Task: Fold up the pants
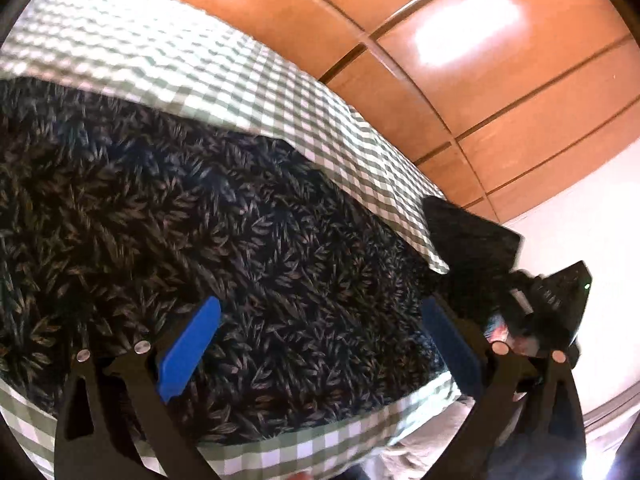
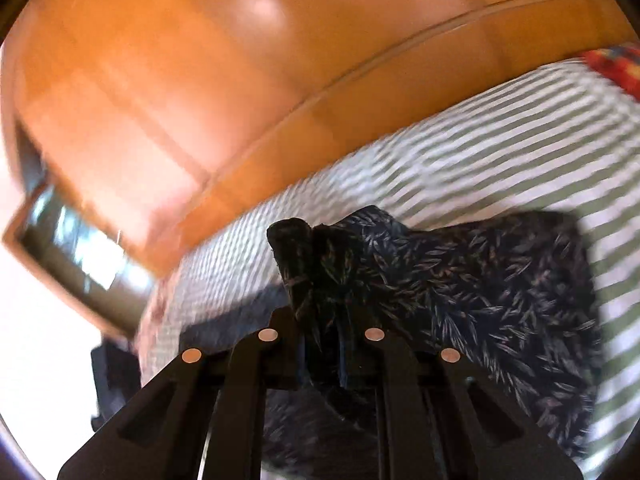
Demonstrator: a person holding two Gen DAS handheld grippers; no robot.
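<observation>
The left gripper (image 1: 320,344) has its blue fingers (image 1: 188,354) spread wide apart above the dark leaf-print pants (image 1: 240,220). The right gripper (image 2: 320,320) pinches a bunched edge of the pants. They lie on a green checked bedsheet (image 1: 200,64) beside wooden cupboard panels (image 1: 480,60).

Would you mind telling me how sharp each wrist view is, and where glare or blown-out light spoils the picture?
Left wrist view: mostly sharp, the pants leaf print crisp, with a glare patch on the wooden panelling and an overexposed white area at lower right. Right wrist view: heavy motion blur smears the checked cloth into stripes, the left edge is blown out, and only the pants bunched in the right gripper read clearly.
</observation>
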